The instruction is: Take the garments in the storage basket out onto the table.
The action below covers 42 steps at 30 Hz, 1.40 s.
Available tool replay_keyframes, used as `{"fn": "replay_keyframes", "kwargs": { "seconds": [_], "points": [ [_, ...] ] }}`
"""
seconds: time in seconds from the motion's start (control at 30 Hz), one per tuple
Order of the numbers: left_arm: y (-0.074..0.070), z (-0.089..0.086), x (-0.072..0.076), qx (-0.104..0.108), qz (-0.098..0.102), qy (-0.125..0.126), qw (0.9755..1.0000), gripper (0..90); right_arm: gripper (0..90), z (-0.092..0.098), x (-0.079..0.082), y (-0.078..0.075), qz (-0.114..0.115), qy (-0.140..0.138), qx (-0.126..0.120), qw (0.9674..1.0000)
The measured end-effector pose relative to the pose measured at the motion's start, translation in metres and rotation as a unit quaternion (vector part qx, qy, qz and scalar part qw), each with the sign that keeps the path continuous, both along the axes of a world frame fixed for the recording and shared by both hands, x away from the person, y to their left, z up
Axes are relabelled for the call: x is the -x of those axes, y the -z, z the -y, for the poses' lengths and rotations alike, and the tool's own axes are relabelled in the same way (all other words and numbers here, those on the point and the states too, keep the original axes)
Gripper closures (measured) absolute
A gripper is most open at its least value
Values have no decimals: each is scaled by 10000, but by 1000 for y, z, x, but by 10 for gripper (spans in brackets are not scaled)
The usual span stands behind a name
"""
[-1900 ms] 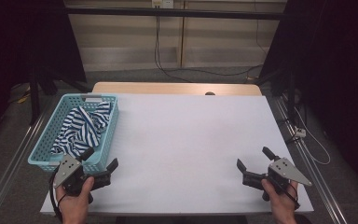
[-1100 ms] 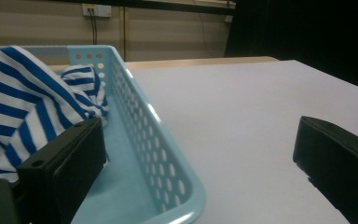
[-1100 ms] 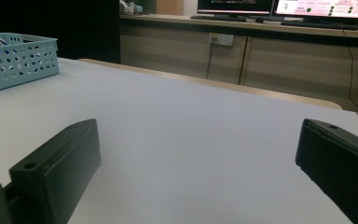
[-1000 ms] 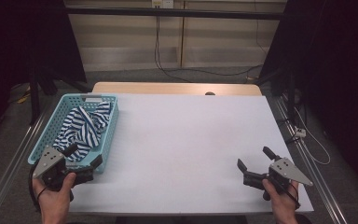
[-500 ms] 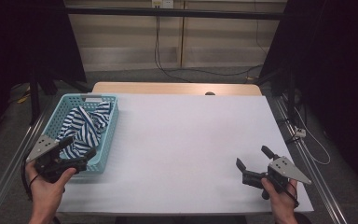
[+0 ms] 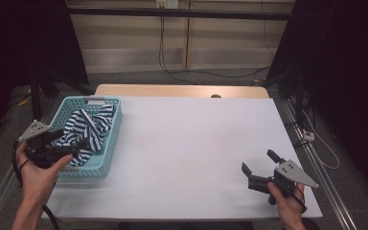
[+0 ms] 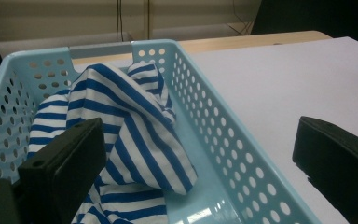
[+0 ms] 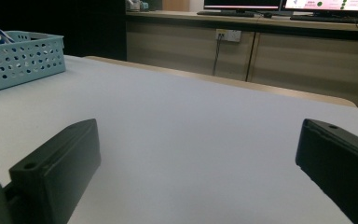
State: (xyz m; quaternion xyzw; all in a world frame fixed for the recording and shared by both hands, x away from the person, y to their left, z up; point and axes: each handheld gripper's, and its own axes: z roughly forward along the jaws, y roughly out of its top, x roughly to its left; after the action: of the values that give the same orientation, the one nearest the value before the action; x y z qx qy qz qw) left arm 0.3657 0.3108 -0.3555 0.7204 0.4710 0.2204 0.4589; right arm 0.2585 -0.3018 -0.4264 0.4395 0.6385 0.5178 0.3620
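Both grippers gape empty, but my left gripper [image 6: 69,147] has swung over the basket [image 6: 112,139] toward the striped cloth [image 6: 88,127], ready to grab.

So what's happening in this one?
A person holds a hand-held gripper in each hand at a white table. The left hand-held gripper, jaws open, is at the near end of a light blue perforated plastic basket holding a crumpled blue-and-white striped cloth; one jaw is over the cloth, the other outside the basket wall. Nothing is gripped yet. The right hand-held gripper sits open, low over bare table at the near right.
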Motion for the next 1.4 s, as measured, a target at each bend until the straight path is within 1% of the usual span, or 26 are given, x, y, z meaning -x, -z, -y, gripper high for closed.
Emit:
{"fn": "replay_keyframes", "kwargs": {
  "seconds": [0.13,0.17,0.23,0.27,0.3,0.37,0.47,0.5,0.53,0.57,0.6,0.67,0.8,0.83,0.9,0.93,0.97,1.03,1.07,1.1,1.17,1.2,1.3,1.33,1.37,1.4],
  "points": [
    [3,0,-12,-111,-186,45,9998,44,0,-1,1,0,-9,-31,8,10000],
    [3,0,-14,-151,-285,64,9995,45,0,-1,1,0,4,-42,26,10000],
    [4,-1,-18,-205,-279,31,9994,44,0,-2,1,0,-1,-65,60,10000],
    [3,-1,-24,-200,-422,25,9989,45,0,-2,1,0,1,-59,47,10000],
    [3,0,-27,-262,-311,70,9992,54,0,-2,1,0,2,-70,48,10000],
    [2,1,-29,-345,-321,89,9989,92,0,-2,0,0,-15,-78,36,10000],
    [1,3,-38,-418,-450,77,9981,76,0,-2,0,0,-3,-85,27,10000],
    [1,4,-41,-401,-472,87,9980,76,0,-2,1,0,3,-87,37,10000],
    [2,4,-44,-398,-410,52,9984,76,0,-2,1,0,13,-105,36,9999],
    [6,1,-52,-363,-432,-42,9984,81,0,-1,1,0,10,-117,43,9999],
    [8,1,-55,-320,-543,-106,9980,87,0,-1,1,0,16,-88,27,10000],
    [14,0,-63,-397,-808,-161,9958,83,0,-1,1,0,-31,-85,14,10000],
    [21,-2,-73,-430,-990,-221,9939,84,0,-1,0,0,-25,-124,56,9999],
    [24,-3,-79,-491,-1074,-260,9927,84,0,-1,0,0,-37,-109,51,9999],
    [25,-4,-81,-490,-1074,-281,9926,82,0,-1,0,1,-40,-114,61,9999],
    [27,-5,-84,-607,-1029,-349,9922,82,0,-1,0,1,-40,-114,61,9999],
    [32,-6,-89,-628,-1159,-361,9906,66,0,-1,0,1,-61,-105,67,9999],
    [37,-7,-93,-634,-1164,-346,9906,62,0,-2,0,1,-82,-80,81,9999],
    [41,-8,-96,-703,-1198,-311,9898,61,0,-2,0,1,-85,-83,80,9999],
    [47,-9,-100,-738,-1364,-325,9874,57,0,-2,0,1,-86,-85,79,9999],
    [49,-8,-103,-698,-1431,-260,9869,48,0,-2,-1,2,-86,-101,97,9999],
    [50,-6,-104,-787,-1433,-260,9862,53,0,-2,-1,2,-86,-101,80,9999],
    [53,-3,-106,-781,-1466,-225,9859,44,0,-2,-2,2,-86,-125,86,9998],
    [54,0,-109,-931,-1645,-214,9817,44,0,-3,-2,3,-109,-140,79,9998],
    [55,1,-112,-1125,-1647,-249,9796,44,0,-3,-2,3,-113,-137,100,9998],
    [57,3,-113,-1150,-1720,-258,9780,43,0,-3,-2,2,-109,-145,99,9998]
  ]
}}
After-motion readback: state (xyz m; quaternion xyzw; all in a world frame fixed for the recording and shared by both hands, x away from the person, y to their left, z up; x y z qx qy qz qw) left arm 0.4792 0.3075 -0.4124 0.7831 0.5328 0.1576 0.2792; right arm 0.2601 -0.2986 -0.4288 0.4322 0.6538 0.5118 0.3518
